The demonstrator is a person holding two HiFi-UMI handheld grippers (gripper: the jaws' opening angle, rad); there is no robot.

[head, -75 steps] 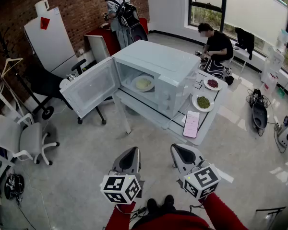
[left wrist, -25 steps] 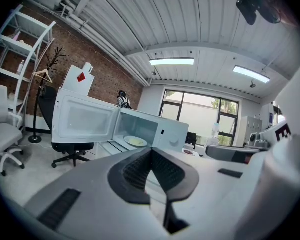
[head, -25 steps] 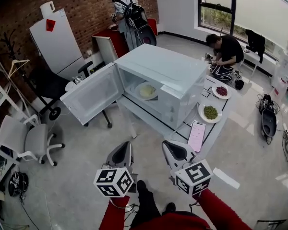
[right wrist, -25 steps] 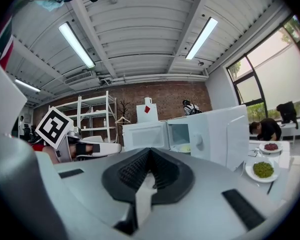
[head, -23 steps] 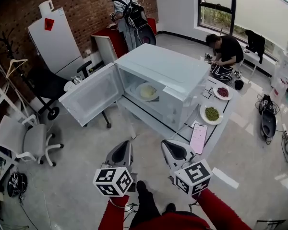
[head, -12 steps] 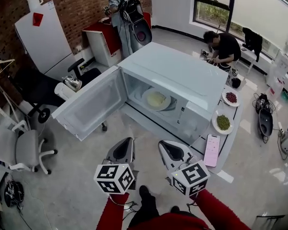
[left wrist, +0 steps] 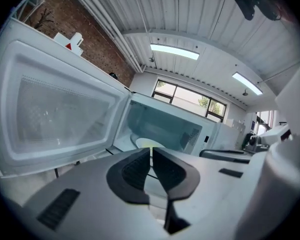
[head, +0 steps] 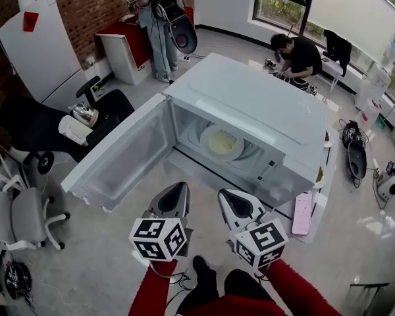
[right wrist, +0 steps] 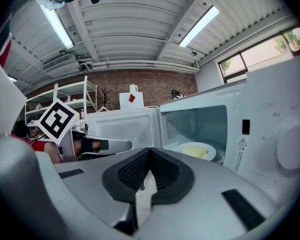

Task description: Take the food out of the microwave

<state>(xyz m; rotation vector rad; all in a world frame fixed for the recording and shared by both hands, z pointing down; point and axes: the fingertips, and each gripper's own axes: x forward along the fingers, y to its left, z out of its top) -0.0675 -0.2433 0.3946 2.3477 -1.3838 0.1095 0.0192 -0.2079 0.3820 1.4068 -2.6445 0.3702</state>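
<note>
Closer now than half a second ago: the microwave (head: 250,101) fills the middle of the head view, where it sat further off before, and both grippers have come up just short of its open front

- Left gripper (head: 180,188): claw pinched narrow, only a hairline slit between the pads, nothing held. Points into the microwave's cavity
- Right gripper (head: 225,195): claw closed up tight, empty, just beside the left one and aimed at the same cavity
- Plate of food (head: 222,142): pale yellow heap on a white plate, on the floor of the microwave's cavity, untouched and apart from both claws. Same spot inside as in the earlier frames
- Door (head: 122,157): swung fully out to the left of the microwave's cavity, its free edge left of the left gripper
- Control panel (head: 284,175): flanks the cavity on the right, ahead of the right gripper

Round about: pink phone (head: 303,212) on the table edge at the microwave's front right corner, nearer the right gripper than before. Black office chair (head: 26,120) and a kettle (head: 84,114) left of the microwave, beyond the door. One person standing (head: 155,18) behind the microwave by the brick wall, another crouched (head: 296,54) behind it near the window
</note>
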